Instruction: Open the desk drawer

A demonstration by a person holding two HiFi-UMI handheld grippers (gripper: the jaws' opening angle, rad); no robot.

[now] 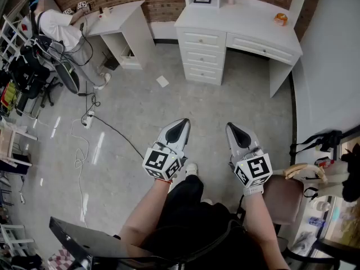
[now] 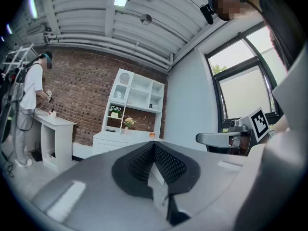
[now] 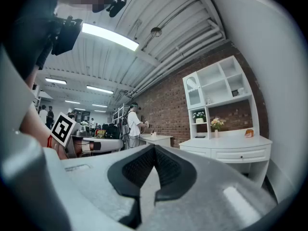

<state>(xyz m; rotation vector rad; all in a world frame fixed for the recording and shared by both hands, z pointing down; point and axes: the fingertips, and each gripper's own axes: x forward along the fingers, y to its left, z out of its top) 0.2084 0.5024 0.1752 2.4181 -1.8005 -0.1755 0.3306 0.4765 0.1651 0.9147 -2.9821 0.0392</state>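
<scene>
The white desk (image 1: 242, 24) stands far ahead against the brick wall, with a stack of small drawers (image 1: 201, 55) on its left side and a wide drawer (image 1: 262, 46) under the top. All drawers look closed. My left gripper (image 1: 183, 123) and right gripper (image 1: 230, 127) hover side by side over the grey floor, well short of the desk, jaws pressed together and holding nothing. The left gripper view shows the shut left gripper (image 2: 154, 146) and the desk (image 2: 126, 135) in the distance. In the right gripper view the right gripper (image 3: 154, 149) is shut, with the wide drawer (image 3: 240, 154) beyond.
A second white desk (image 1: 121, 20) stands at the back left with a person (image 1: 56, 27) at it. Cables (image 1: 84, 145) trail over the floor at left, and a paper scrap (image 1: 162, 81) lies near the desk. A brown stool (image 1: 284, 193) is at my right. An orange object (image 1: 280, 19) sits on the desktop.
</scene>
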